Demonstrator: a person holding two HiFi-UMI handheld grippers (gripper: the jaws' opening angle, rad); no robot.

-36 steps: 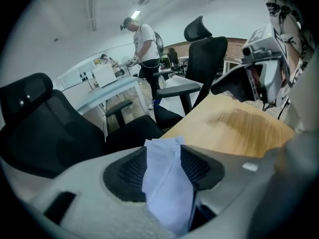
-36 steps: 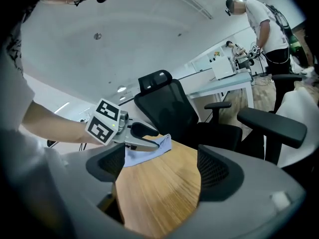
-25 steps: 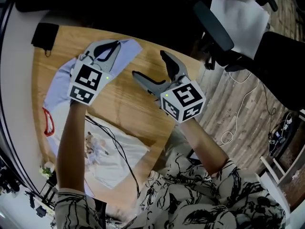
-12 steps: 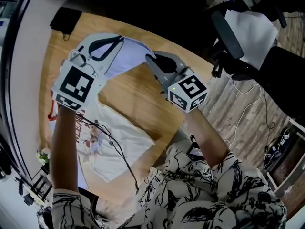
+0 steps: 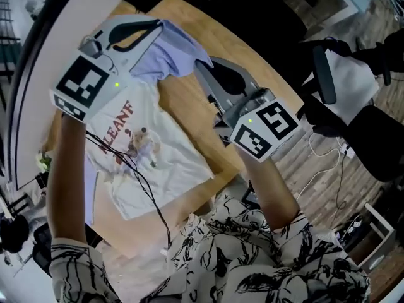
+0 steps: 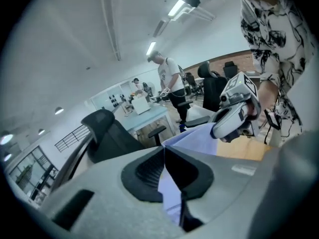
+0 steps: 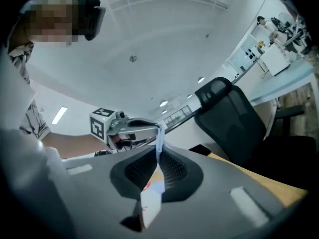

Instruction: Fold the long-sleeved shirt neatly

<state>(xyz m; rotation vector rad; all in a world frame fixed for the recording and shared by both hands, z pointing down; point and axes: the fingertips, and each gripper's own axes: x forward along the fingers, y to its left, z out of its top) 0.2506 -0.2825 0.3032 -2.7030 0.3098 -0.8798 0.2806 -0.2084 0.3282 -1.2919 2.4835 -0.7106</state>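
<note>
While shirt (image 5: 148, 156) drapes table (image 5: 188, 124), office chair (image 5: 323, 74) stands near.

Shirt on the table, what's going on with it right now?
A person is handling a long-sleeved shirt with two handheld grippers. The left gripper is shut on the lavender fabric at the top edge. The right gripper pinches the same edge beside it; its fingers have just been closing, with fabric between them. That edge is held up off the wooden table, and the printed front trails down towards it.
</note>
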